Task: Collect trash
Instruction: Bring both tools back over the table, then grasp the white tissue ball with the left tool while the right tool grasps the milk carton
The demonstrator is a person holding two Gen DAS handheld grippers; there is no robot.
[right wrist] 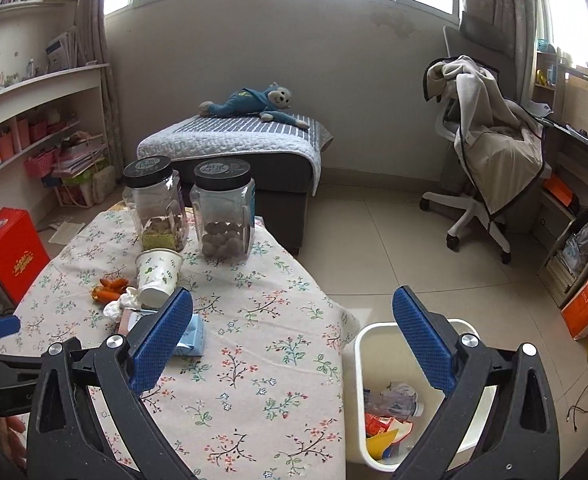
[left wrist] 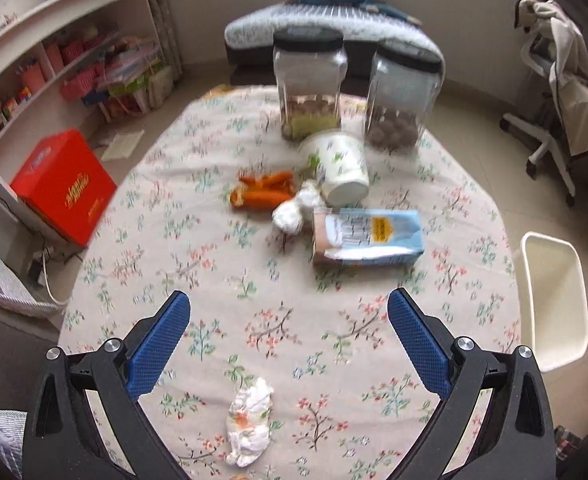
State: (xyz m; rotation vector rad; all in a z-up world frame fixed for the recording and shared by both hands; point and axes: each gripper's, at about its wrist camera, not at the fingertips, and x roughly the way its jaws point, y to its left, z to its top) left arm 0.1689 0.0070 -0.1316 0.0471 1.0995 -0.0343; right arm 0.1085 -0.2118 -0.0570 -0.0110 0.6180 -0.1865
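Both tongs released, holding nothing: left gripper [left wrist: 289, 310], right gripper [right wrist: 292, 306]. Crumpled white tissue [left wrist: 250, 416], orange-stained, lies on floral tablecloth [left wrist: 214, 280] between left fingers. Bin [right wrist: 359, 360] beside table.

A table [left wrist: 214, 280] under a floral cloth carries everything. At its centre lies a blue carton [left wrist: 367, 236] on its side; carrot pieces [left wrist: 264, 192] sit at ten o'clock from it, a tipped paper cup [left wrist: 341, 168] at twelve. Two black-lidded jars [left wrist: 309, 84] stand beyond. A crumpled tissue [left wrist: 250, 420] lies at six o'clock, near the edge.
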